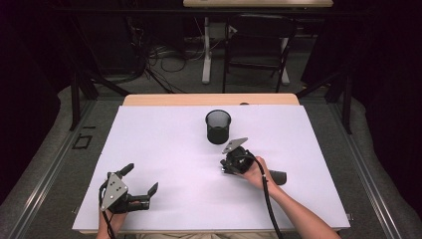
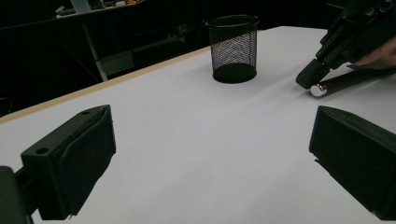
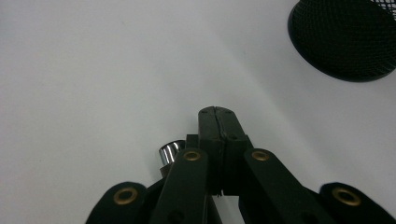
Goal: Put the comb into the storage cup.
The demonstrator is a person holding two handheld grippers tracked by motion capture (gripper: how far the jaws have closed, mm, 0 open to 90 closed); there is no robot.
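The right gripper [image 3: 217,116] has its jaws closed, touching nothing between them. The pen [image 2: 343,81] lies on the table [image 1: 164,149] beside it, ungrasped. The left gripper [image 1: 142,180] rests wide open, empty. Placing the pen into the cup [image 1: 218,126] remains.

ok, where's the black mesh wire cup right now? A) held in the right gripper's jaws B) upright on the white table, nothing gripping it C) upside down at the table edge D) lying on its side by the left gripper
B: the black mesh wire cup stands upright, open end up, on the white table, apart from both grippers.
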